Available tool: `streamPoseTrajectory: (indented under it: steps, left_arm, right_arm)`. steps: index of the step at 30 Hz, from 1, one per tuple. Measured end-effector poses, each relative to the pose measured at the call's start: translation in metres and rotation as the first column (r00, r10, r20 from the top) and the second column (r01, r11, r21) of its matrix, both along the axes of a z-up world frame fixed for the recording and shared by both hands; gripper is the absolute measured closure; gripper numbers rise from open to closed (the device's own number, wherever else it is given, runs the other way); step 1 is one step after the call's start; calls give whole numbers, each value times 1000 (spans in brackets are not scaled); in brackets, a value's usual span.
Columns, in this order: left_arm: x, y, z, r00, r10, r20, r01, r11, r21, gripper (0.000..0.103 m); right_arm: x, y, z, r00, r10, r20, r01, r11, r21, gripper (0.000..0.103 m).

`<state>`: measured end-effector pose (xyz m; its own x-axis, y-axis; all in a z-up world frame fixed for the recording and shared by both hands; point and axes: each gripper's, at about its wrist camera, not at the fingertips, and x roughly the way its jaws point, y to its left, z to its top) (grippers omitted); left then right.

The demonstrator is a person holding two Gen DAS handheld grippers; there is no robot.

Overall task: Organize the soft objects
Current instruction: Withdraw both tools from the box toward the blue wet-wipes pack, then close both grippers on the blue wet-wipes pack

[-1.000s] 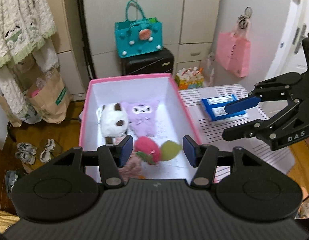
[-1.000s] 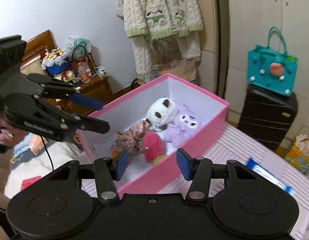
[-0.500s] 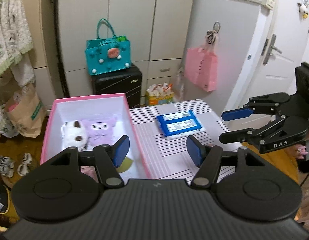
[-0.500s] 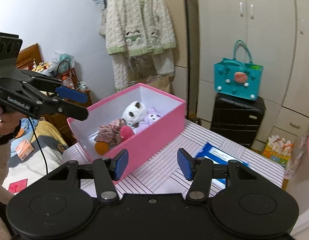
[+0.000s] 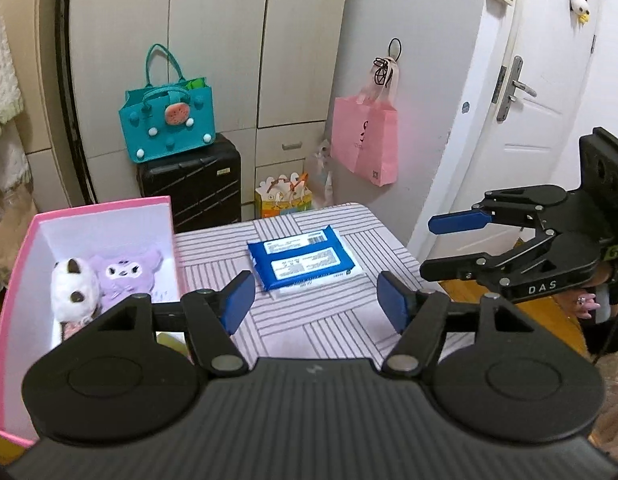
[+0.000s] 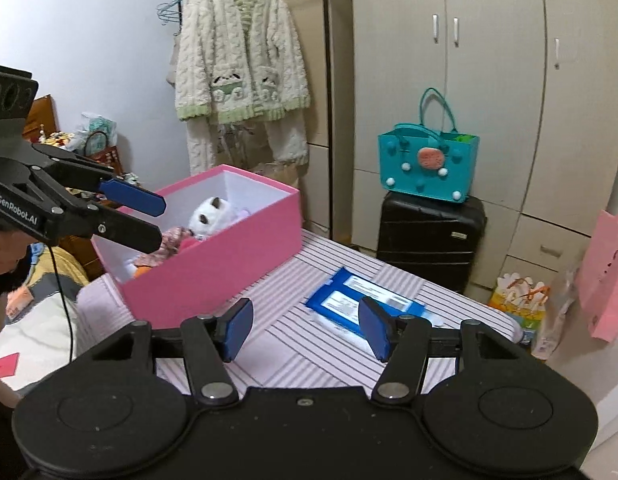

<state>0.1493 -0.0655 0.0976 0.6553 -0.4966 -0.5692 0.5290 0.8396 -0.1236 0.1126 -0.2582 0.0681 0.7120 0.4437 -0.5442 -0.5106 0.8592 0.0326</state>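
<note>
A pink box (image 5: 29, 240) stands on the left of the striped table (image 5: 329, 320). It holds a white plush (image 5: 75, 290), a purple plush (image 5: 125, 274) and other soft toys, partly hidden by my left gripper's body. A blue wipes pack (image 5: 303, 260) lies flat on the table to the right of the box. My left gripper (image 5: 315, 306) hovers in front of the pack, jaws opening, nothing between them. My right gripper (image 6: 305, 330) hangs over the table's near side, open and empty, with the pack (image 6: 361, 300) just beyond its right pad. From the right wrist view the box (image 6: 213, 268) sits at the left.
A teal bag (image 5: 169, 120) sits on a black suitcase (image 5: 193, 184) behind the table. A pink bag (image 5: 365, 140) hangs on the wall near a white door (image 5: 541, 120). A fluffy cardigan (image 6: 241, 64) hangs behind the box. The table ends at the right, over the wooden floor.
Both grippers have drawn back from above the pink box and swung right; the blue pack now lies ahead of them. The left jaws have spread wider.
</note>
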Motion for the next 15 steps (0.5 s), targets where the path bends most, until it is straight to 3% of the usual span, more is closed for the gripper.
streamPoseTrajectory:
  steps: [5, 13, 15]
  left_arm:
    - [12, -21, -23, 998, 59, 30, -59, 998, -14, 30]
    - [47, -46, -71, 992, 124, -38, -127, 987, -102, 26]
    - [55, -55, -83, 989, 136, -53, -141, 986, -87, 26]
  right_arm:
    - [13, -14, -15, 1000, -22, 15, 21, 1000, 20, 39]
    - [52, -30, -53, 991, -131, -31, 133, 989, 66, 38]
    - [62, -31, -64, 987, -158, -34, 160, 985, 65, 38]
